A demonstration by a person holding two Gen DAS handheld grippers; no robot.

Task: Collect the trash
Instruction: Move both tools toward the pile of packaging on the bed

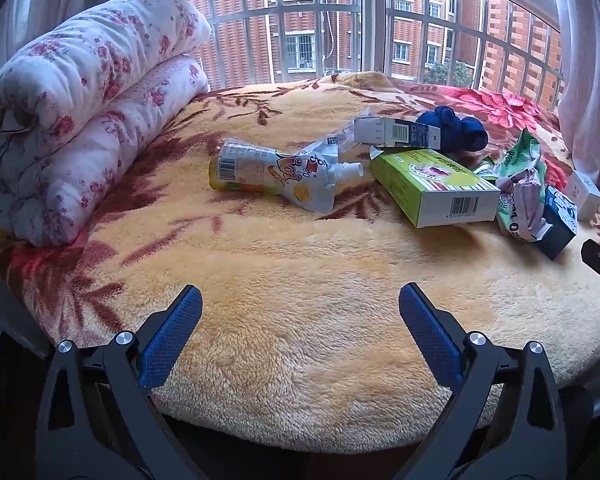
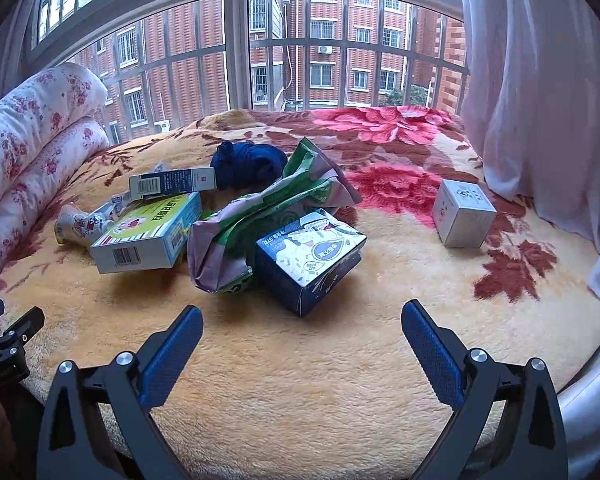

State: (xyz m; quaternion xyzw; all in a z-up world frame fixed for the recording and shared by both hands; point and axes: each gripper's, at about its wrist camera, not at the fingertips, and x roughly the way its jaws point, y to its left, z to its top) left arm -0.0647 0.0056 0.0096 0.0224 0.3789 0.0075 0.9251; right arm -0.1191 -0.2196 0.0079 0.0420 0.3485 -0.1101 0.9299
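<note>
Lying scattered on the bed's plush blanket, the trash looks light and mostly empty. The green box serves as landmark: left of it lies a drink pouch, soft and slick, probably best pinched at its stiff spout or flat edge; behind it sits a long thin carton with a dark blue bundle of cloth beyond; right of it, a crumpled green wrapper touches a dented blue box, and a small white cube box stands well apart, farther right. The cardboard should crush easily, so a gentle grip across narrow sides seems wise. The left gripper and right gripper both hover low over bare blanket near the bed's front edge, jaws spread wide, holding nothing.
</note>
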